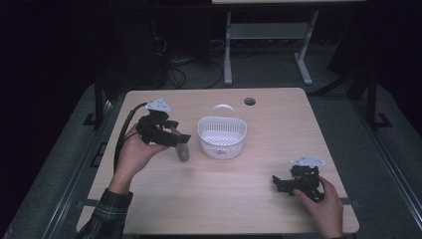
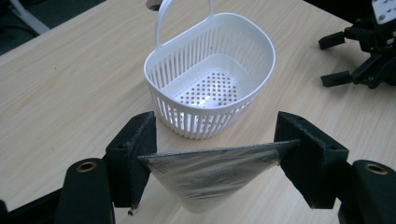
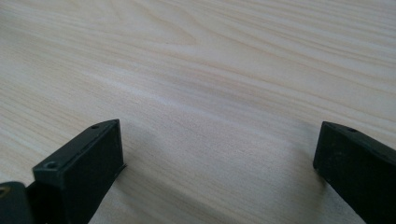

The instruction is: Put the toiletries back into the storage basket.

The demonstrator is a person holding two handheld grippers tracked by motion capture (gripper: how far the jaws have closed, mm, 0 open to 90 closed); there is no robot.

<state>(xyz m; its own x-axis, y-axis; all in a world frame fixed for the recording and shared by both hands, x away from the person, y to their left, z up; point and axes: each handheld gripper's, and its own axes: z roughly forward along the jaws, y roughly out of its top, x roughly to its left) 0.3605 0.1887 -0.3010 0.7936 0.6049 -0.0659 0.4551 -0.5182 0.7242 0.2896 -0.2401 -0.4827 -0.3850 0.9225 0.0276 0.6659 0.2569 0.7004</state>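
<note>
While your left gripper [image 2: 212, 161] clamps the packet [image 2: 210, 175] beside the basket [image 2: 261, 51], carry it over and drop it; your right gripper [image 3: 219, 172] rests wide open.

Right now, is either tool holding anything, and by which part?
The left tool clamps a silvery plastic pouch by its flat top edge, the rest hanging below. The right tool is open over bare table, holding nothing.

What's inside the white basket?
Nothing shows inside the white slatted plastic basket: just its bare, hole-dotted floor. The left tool holds a clear plastic-wrapped grey packet beside it, hiding some table underneath.
</note>
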